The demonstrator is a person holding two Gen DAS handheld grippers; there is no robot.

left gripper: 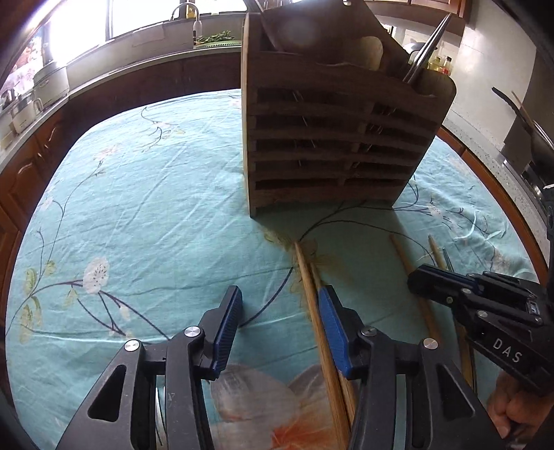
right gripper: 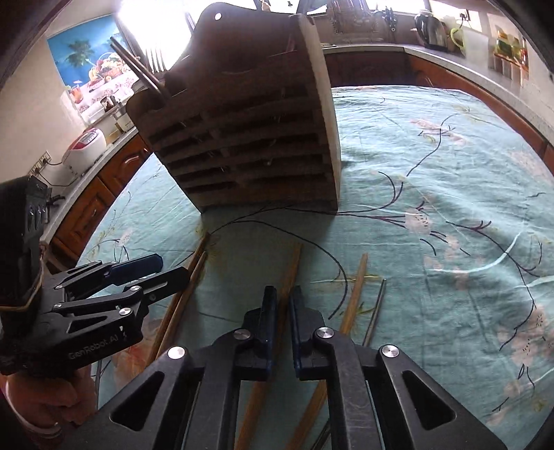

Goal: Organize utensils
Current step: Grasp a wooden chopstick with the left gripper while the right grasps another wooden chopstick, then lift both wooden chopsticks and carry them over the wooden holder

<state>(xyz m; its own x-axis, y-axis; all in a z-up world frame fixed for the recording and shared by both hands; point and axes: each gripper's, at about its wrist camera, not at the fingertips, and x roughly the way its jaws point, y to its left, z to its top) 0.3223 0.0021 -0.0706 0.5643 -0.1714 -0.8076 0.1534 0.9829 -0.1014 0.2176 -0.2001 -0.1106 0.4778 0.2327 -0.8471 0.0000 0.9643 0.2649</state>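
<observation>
A slatted wooden utensil holder (left gripper: 332,138) stands on the teal floral tablecloth (left gripper: 138,194); metal utensils stick out of its top. It also shows in the right wrist view (right gripper: 256,138). Several wooden chopsticks lie in front of it. My left gripper (left gripper: 280,304) is open, low over the cloth, with a pair of chopsticks (left gripper: 311,294) beside its right finger. My right gripper (right gripper: 283,297) has its jaws nearly together around one wooden chopstick (right gripper: 291,273). A further wooden chopstick (right gripper: 356,287) and a metal chopstick (right gripper: 377,304) lie to its right.
Kitchen counters with wooden cabinets ring the table. A rice cooker (right gripper: 85,145) sits on the left counter and a kettle (right gripper: 431,31) at the back. A sink tap (left gripper: 183,10) stands below the window. A pan (left gripper: 519,121) sits on the right counter.
</observation>
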